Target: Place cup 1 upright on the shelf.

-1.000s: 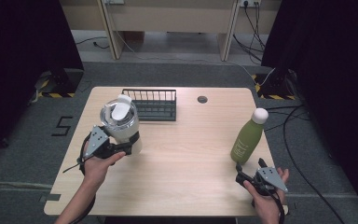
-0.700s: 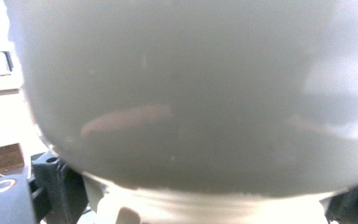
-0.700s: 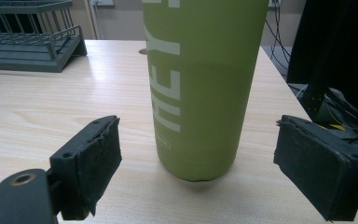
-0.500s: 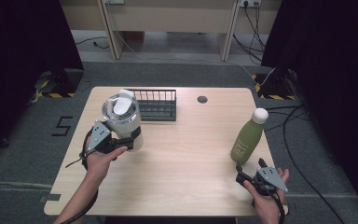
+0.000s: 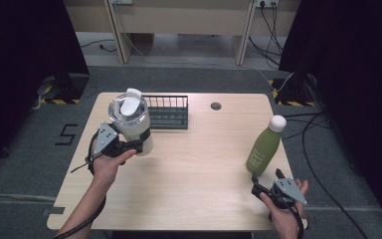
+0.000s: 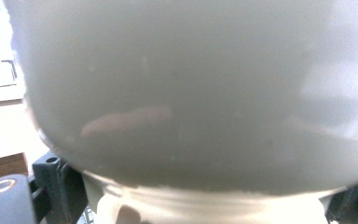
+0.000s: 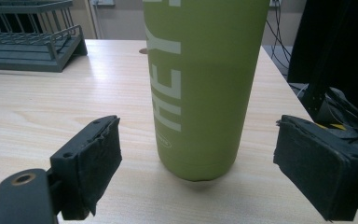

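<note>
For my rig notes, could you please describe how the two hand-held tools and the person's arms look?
Both tools are black. The left tool and the right tool each carry a grey three-cornered plate on top and trail a black cable. The right tool's pads are black, blocky and rough-edged. The forearms are bare, with no sleeves.

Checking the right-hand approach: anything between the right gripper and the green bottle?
Nothing visible. In the right gripper view the green bottle stands upright on the table, straight ahead of the right gripper, whose open jaws flank its base without touching it. Bare tabletop lies between them.
</note>
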A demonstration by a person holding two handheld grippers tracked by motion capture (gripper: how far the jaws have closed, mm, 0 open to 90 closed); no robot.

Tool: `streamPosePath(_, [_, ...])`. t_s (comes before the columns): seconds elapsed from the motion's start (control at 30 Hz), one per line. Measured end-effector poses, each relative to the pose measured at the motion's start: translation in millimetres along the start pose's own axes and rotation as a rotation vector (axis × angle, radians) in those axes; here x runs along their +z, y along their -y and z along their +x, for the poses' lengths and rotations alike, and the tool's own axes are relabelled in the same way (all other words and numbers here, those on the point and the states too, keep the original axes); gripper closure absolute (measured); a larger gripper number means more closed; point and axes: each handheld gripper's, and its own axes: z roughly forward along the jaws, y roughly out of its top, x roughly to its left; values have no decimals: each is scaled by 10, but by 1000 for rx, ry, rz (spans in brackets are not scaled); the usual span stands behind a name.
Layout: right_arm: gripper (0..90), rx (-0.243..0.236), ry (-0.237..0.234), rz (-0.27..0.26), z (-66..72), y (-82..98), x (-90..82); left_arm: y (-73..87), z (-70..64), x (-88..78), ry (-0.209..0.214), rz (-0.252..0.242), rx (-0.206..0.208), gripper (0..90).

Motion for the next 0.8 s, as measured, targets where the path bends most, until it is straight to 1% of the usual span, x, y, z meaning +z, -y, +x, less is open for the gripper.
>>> streamPosePath(0.43, [146, 1, -1, 0, 0, 1, 1, -42, 57, 80, -10, -2, 5, 86])
streamPosePath(0.6, [147, 3, -2, 1, 2, 3, 5, -70, 71, 109, -12, -11, 10, 86])
streamPosePath(0.8, [146, 4, -4, 1, 6, 2, 7, -99, 103, 181, -18, -11, 8, 86])
